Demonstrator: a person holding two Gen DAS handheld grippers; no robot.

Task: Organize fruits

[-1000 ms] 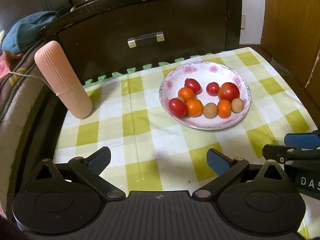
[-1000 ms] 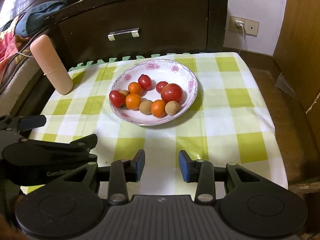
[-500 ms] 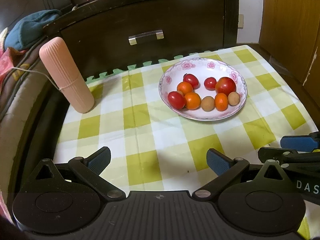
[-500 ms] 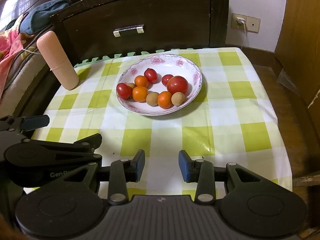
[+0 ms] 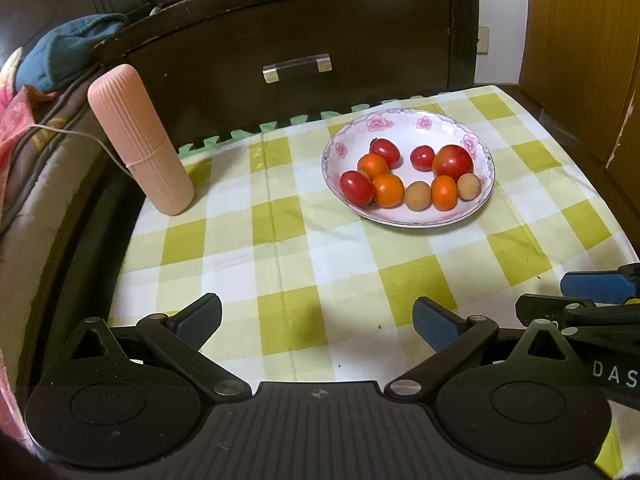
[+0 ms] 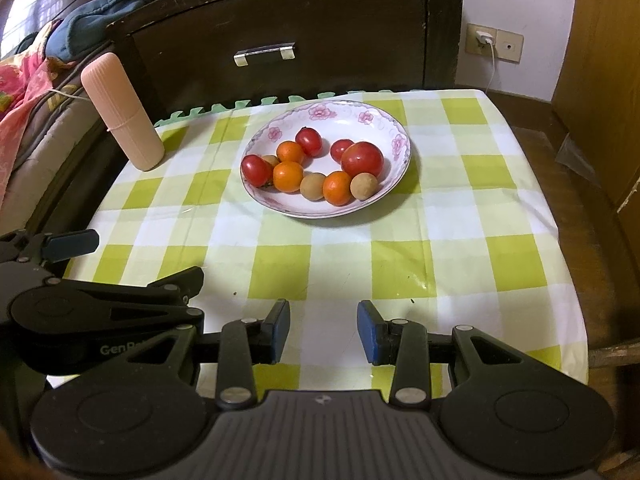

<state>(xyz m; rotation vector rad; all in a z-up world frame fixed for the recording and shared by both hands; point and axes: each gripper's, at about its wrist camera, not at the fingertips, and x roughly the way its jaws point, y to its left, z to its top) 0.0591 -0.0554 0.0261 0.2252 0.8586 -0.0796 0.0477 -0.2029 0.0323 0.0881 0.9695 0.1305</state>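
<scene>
Green-and-white checked tablecloth (image 6: 332, 264) covers the low table in front of me, and nearest to me it lies bare under both tools. My left gripper (image 5: 316, 318) hangs over the near edge with its blue pads spread wide and nothing between them; my right gripper (image 6: 323, 330) sits beside it, pads parted more narrowly, also empty. Further out, the white floral-rimmed plate (image 6: 394, 136) holds all the fruit: red tomatoes (image 6: 362, 159), orange citrus (image 6: 288, 176) and tan round fruits (image 6: 313, 186), mixed and touching along the plate's near side. Left of it leans a ribbed pink cylindrical case (image 6: 120, 112), with the dark wooden drawer front (image 6: 280, 20) behind. As I judge it, this fits either fruit already gathered or fruit waiting to be sorted, so I hold over the cloth.
</scene>
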